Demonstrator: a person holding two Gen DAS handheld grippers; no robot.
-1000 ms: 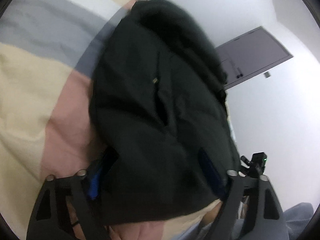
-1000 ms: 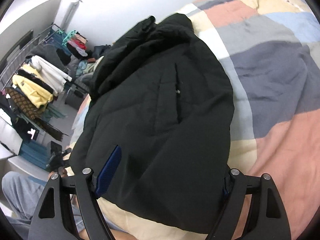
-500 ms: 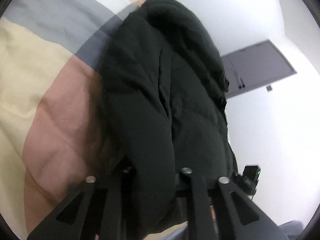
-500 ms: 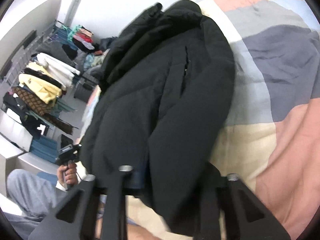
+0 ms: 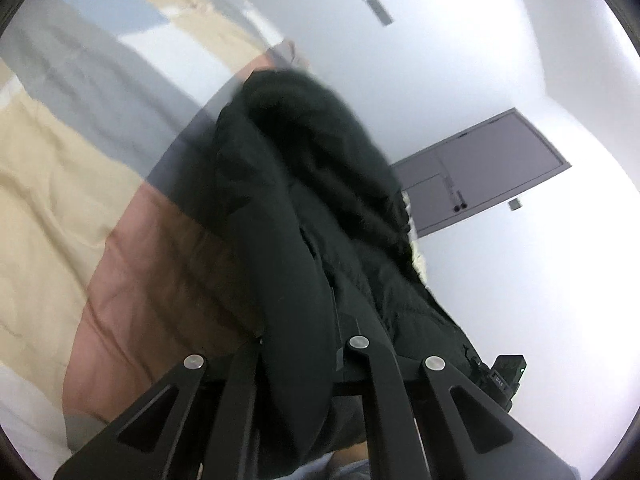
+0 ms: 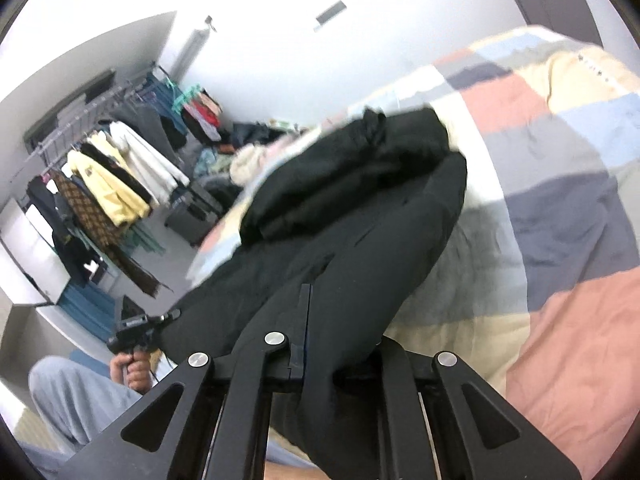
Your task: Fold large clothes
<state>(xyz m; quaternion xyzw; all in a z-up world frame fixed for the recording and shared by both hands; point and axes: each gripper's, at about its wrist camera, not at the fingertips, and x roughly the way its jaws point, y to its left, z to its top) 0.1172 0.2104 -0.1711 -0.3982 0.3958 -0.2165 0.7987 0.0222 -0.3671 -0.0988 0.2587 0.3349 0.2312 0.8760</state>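
Both grippers are now clamped on the near hem of the black padded jacket point(image 5: 304, 208); a second ago their jaws stood wide with the hem lying between them, untouched. The left gripper point(image 5: 298, 340) has a thick fold of the dark cloth pinched between its fingers, and the right gripper point(image 6: 320, 320) has another fold squeezed the same way, cloth bulging out over its black frame. The blue pads seen earlier on the open fingers are almost wholly buried in fabric.

Since that earlier moment the hem has come up off the patchwork quilt point(image 5: 80, 184). From the left wrist, the jacket runs away from the fingers in a raised ridge, with a dark shadow on the pink patch just left of it. From the right wrist, the jacket point(image 6: 360, 220) slopes forward and down from the jaws, its far end with the collar bunched on the bed ahead, where before it lay spread flat.

Left of the right gripper, the person's left hand point(image 6: 134, 368) grips the other tool's handle, with a clothes rack point(image 6: 100, 168) beyond it.
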